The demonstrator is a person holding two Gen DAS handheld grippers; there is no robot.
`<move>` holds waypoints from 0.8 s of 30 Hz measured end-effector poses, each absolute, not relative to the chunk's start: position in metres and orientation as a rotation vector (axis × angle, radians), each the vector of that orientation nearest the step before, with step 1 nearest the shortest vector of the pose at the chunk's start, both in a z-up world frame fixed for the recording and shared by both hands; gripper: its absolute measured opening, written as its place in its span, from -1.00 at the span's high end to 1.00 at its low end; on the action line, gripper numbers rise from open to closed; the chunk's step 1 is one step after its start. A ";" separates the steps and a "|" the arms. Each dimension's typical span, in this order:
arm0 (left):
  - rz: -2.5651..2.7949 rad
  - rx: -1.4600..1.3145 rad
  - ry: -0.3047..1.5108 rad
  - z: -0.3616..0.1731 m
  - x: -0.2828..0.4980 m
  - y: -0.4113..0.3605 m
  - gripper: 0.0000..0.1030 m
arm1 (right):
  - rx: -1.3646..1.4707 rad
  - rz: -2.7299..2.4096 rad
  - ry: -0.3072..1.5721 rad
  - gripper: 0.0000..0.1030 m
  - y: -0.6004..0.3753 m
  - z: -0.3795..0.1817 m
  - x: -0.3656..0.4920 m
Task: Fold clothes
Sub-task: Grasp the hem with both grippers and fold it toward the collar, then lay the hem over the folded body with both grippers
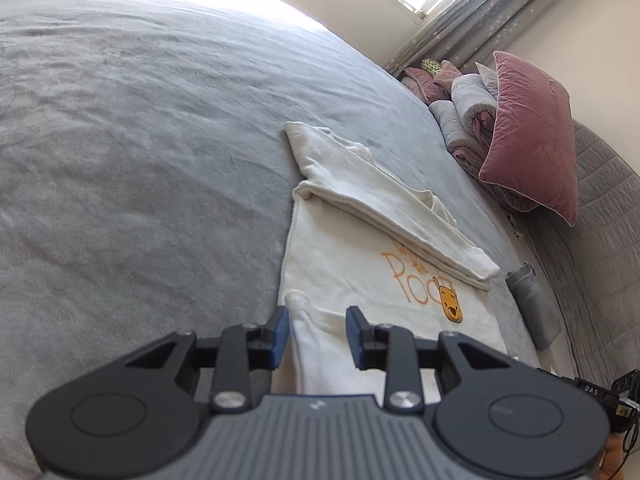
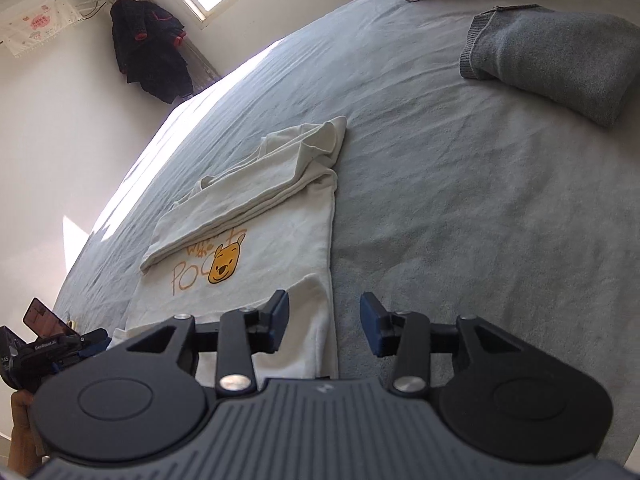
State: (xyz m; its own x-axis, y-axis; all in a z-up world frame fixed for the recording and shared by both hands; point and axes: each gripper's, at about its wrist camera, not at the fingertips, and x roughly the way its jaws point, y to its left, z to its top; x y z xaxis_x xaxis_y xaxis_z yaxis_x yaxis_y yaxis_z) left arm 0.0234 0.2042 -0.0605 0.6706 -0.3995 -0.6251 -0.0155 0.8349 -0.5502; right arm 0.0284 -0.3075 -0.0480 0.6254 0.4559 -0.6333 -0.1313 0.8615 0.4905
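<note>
nearest in each wrist view are the jaws themselves: the left gripper stands partly open over the near hem of the cream t-shirt, cloth showing in the gap but neither pad pressing on it, so it has hold of nothing; the right gripper is parted a little wider at the shirt's other near corner, one finger over the cloth, the other over the bare grey bedspread, and it too is empty. the shirt lies flat on the bed just ahead of both claws, its sides turned in so it makes a long narrow strip, a sleeve laid slantwise across the chest and half covering the orange lettering and the yellow bear face. a small flap of the hem is doubled over at the near end. as i judge it, the lengthwise folds are done and the crosswise fold is in hand; the next move calls for both claws to take the near edge at its two corners, lift evenly, and carry it toward the collar end without dragging the sleeve loose. the fabric looks soft and limp, lightly creased. further off, a folded grey garment lies well apart, and pink pillows are heaped at the bed's head.
</note>
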 end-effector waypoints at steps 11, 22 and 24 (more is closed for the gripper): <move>-0.165 -0.270 0.774 -0.055 0.018 0.168 0.61 | 0.143 0.346 0.766 0.25 -0.268 -0.055 0.034; -0.141 -0.233 0.630 -0.029 0.007 0.159 0.88 | 0.108 0.308 0.633 0.85 -0.259 -0.037 0.027; -0.129 -0.242 0.609 -0.025 0.008 0.159 0.88 | 0.114 0.299 0.611 0.85 -0.259 -0.034 0.027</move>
